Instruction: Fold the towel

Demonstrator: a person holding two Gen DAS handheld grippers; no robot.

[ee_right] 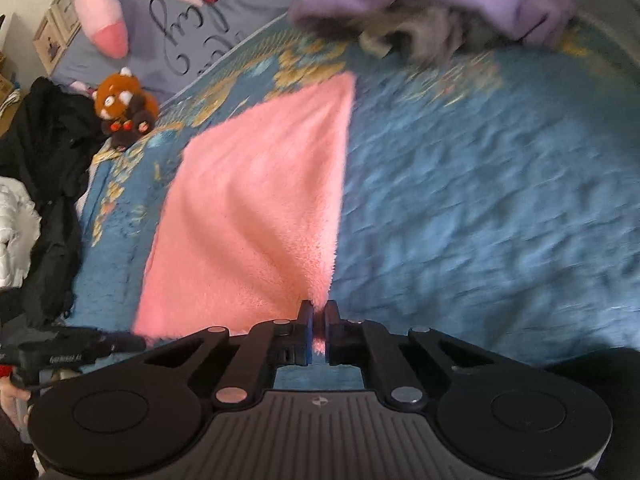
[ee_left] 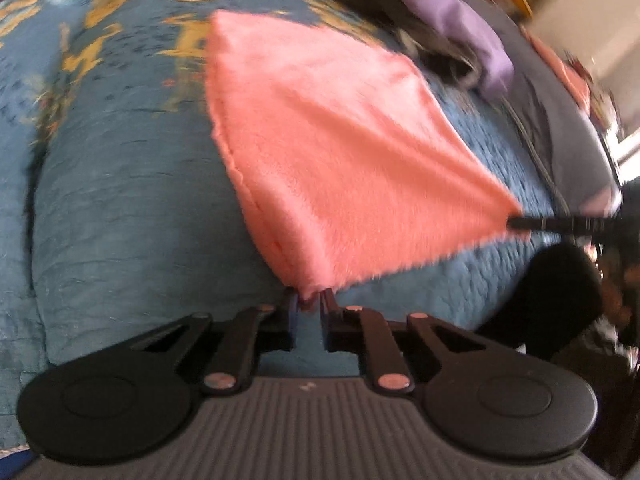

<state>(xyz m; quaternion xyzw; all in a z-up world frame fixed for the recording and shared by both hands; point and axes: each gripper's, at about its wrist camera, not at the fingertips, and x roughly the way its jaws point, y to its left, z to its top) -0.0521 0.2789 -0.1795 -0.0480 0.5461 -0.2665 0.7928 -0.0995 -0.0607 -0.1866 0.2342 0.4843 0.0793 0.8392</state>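
A pink fluffy towel [ee_left: 320, 148] lies folded double on a blue bedspread [ee_left: 120, 200]. My left gripper [ee_left: 309, 302] is shut on the towel's near corner, and the cloth rises toward it. The right gripper [ee_left: 520, 222] shows at the right edge of the left wrist view, pinching the other near corner. In the right wrist view the towel [ee_right: 248, 208] stretches away from my right gripper [ee_right: 318, 314], which is shut on its corner. The left gripper [ee_right: 138, 340] appears at the lower left of that view, at the towel's other corner.
A purple and grey heap of clothes [ee_right: 440, 8] lies beyond the towel. A plush red panda [ee_right: 124, 106], a pink plush toy [ee_right: 102, 12] and a grey pillow [ee_right: 192, 8] sit at the far left. Black and white clothing [ee_right: 44, 168] is piled at the left bed edge.
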